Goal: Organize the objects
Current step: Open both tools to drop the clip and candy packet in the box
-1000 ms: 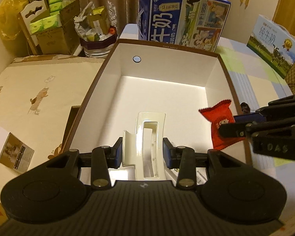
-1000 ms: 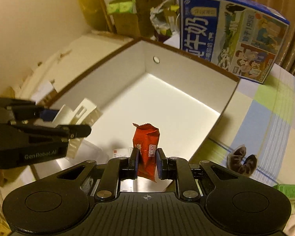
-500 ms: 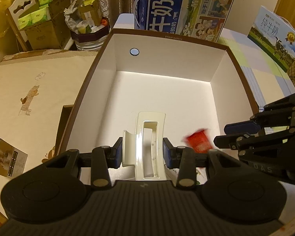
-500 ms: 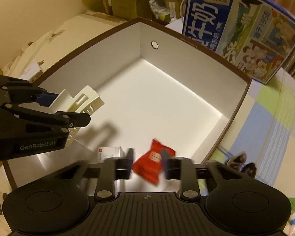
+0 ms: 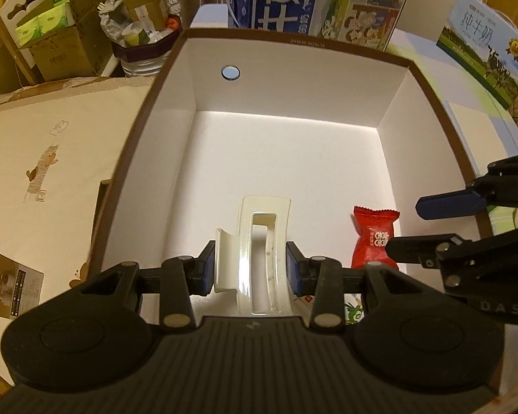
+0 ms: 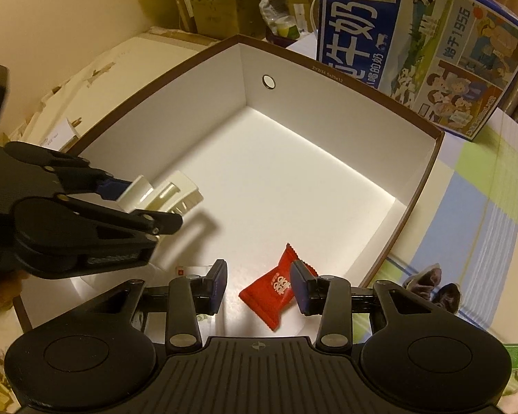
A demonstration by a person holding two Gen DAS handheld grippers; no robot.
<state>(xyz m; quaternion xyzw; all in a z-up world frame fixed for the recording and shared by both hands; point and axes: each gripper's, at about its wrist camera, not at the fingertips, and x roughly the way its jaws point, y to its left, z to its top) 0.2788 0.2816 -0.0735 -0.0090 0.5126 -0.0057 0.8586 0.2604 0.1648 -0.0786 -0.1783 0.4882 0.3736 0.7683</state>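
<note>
A cream hair claw clip [image 5: 245, 241] is pinched between the pads of my left gripper [image 5: 251, 265], which is shut on it and hangs above the floor of a white box with a brown rim [image 5: 145, 138]. A red candy packet [image 5: 374, 238] lies on the box floor near the right wall. Above it, my right gripper [image 6: 259, 284] stands open, its pads apart from the red candy packet [image 6: 276, 284]. In the right wrist view the left gripper [image 6: 148, 203] holds the clip [image 6: 176, 189] at the left, over the box [image 6: 328, 103].
A big blue milk carton [image 6: 414, 41] stands behind the box, and a second milk box [image 5: 483, 45] at the far right. A dark scrunchie [image 6: 435, 286] lies on the checked tablecloth [image 6: 483, 207]. A small white packet [image 6: 186, 270] sits in the box's near corner. Cardboard boxes [image 5: 51, 34] crowd the far left.
My right gripper opened and let go of the red candy, which dropped to the box floor. My left gripper sank lower over the box, still holding the clip.
</note>
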